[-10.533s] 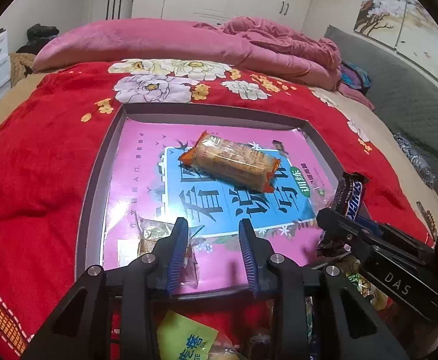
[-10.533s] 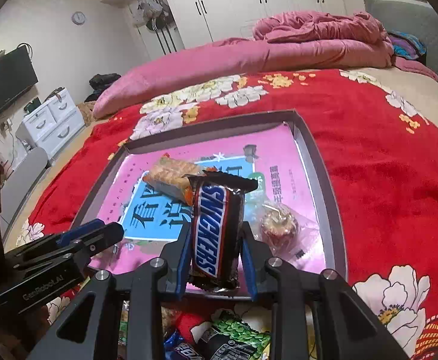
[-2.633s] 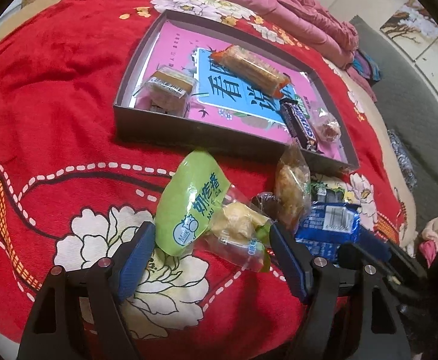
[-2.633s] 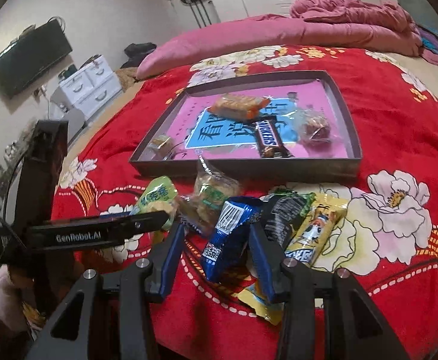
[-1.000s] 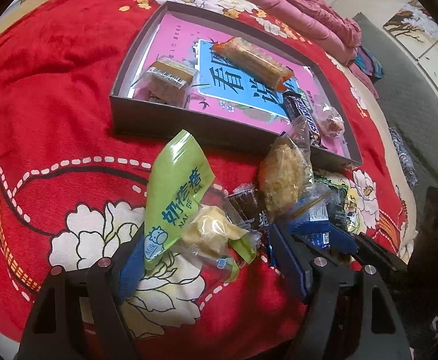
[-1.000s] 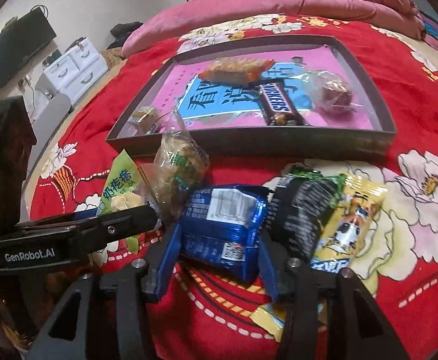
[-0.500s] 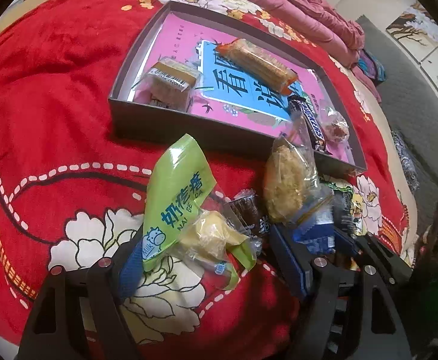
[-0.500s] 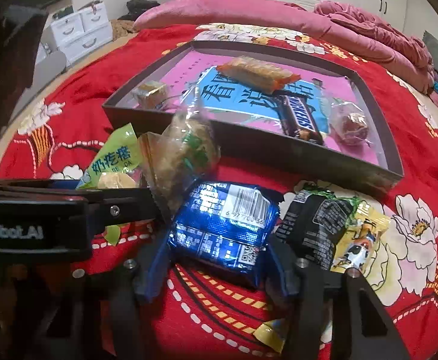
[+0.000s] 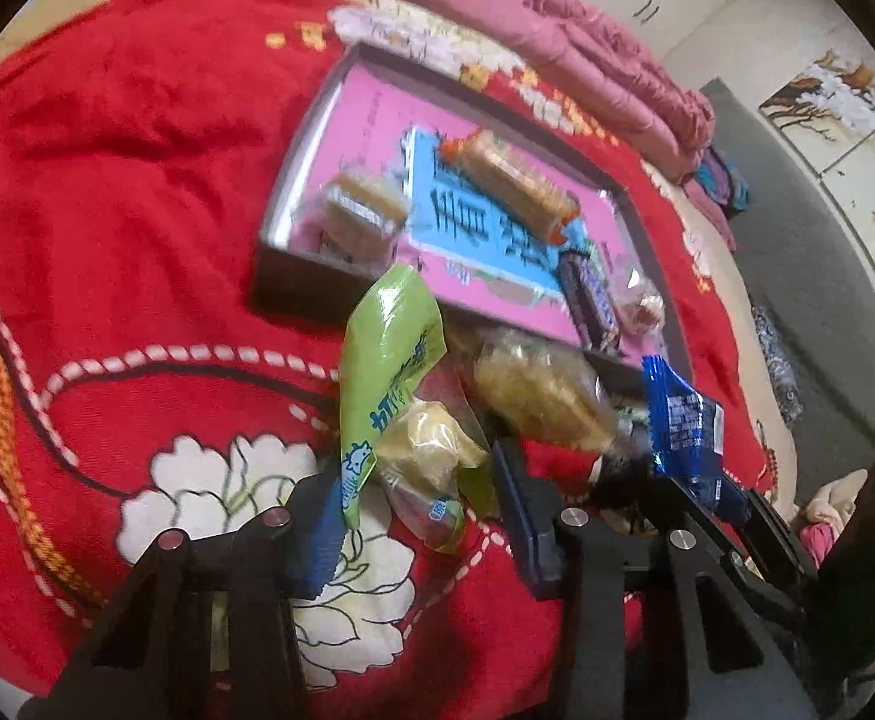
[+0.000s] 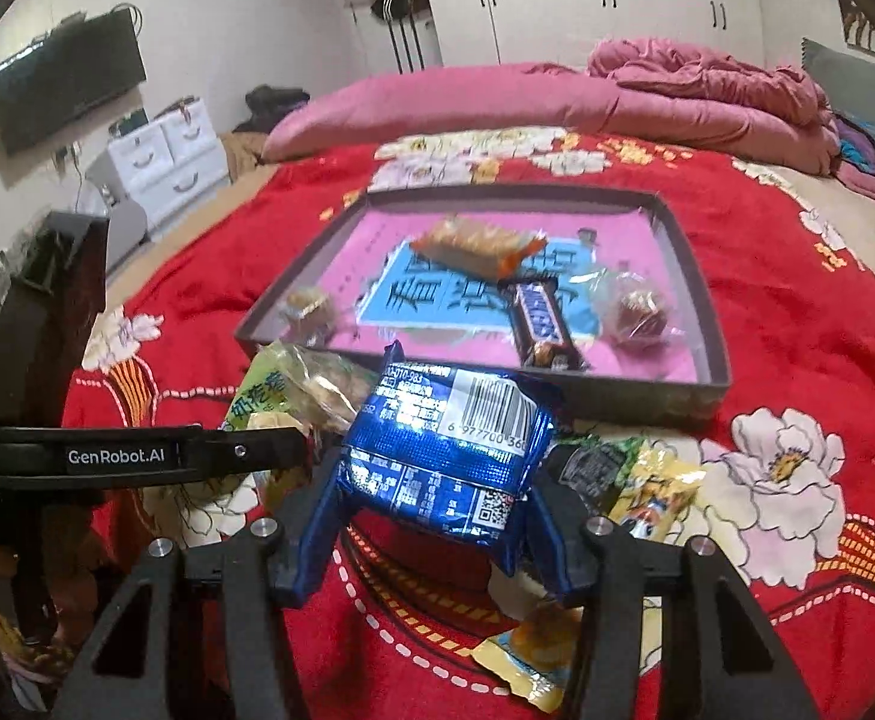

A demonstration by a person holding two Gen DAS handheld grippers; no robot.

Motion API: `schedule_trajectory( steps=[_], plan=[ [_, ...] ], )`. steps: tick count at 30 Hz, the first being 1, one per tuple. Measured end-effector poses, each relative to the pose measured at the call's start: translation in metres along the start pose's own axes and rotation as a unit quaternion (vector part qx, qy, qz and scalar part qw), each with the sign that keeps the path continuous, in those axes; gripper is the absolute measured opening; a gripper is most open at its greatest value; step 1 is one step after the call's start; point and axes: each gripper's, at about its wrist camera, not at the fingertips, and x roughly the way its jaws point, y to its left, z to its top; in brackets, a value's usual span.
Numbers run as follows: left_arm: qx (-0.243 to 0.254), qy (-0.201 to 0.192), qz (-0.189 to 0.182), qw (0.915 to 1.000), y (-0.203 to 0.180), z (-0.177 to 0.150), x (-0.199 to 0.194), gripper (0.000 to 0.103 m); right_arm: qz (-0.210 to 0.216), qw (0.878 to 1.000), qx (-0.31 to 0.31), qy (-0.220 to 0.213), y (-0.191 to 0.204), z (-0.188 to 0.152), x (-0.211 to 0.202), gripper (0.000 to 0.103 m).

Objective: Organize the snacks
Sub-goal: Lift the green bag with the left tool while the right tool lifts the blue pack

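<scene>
Left wrist view: left gripper (image 9: 419,516) sits at lower centre; its jaws have just been closing and now pinch the green snack bag (image 9: 404,414), which stood loose between wider jaws half a second ago. The bag's green top stands up toward frame centre, overlapping the near wall of the tray (image 9: 302,285). A clear pack of yellow snacks (image 9: 533,390) lies just right of it on the red blanket (image 9: 107,210). Right wrist view: right gripper (image 10: 431,516) at lower centre, jaws partly closed and clamped on the blue packet (image 10: 443,456), barcode up. Against the frame half a second back, the packet appears lifted clear of the blanket and the view is more level, looking over the tray. A black-and-yellow packet (image 10: 623,474) remains on the blanket at lower right. Tray at centre already carries an orange cracker pack (image 10: 473,243), a chocolate bar (image 10: 542,324) and two small wrapped items. Judgement: both hands now loaded; transfer into the tray looks next.
</scene>
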Motion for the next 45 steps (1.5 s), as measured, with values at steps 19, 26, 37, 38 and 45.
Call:
schedule_trajectory(
  steps=[19, 26, 37, 38, 45],
  plan=[
    [0.030, -0.086, 0.025, 0.9955, -0.004, 0.012, -0.034, 0.047, -0.012, 0.995, 0.084, -0.046, -0.047, 0.013, -0.018, 0.055],
    [0.063, -0.097, 0.029, 0.9928, -0.020, 0.015, -0.031, 0.047, -0.018, 0.995, 0.083, -0.052, -0.052, 0.019, -0.013, 0.055],
    [0.071, -0.110, 0.040, 0.9906, -0.027, 0.029, -0.017, 0.047, -0.032, 0.994, 0.095, -0.053, -0.065, 0.026, -0.004, 0.055],
    [0.072, -0.110, 0.041, 0.9905, -0.027, 0.030, -0.016, 0.047, -0.034, 0.993, 0.096, -0.052, -0.066, 0.026, -0.003, 0.055],
    [0.078, -0.103, 0.041, 0.9908, -0.033, 0.033, -0.006, 0.047, -0.040, 0.993, 0.096, -0.053, -0.070, 0.032, 0.004, 0.055]
  ],
)
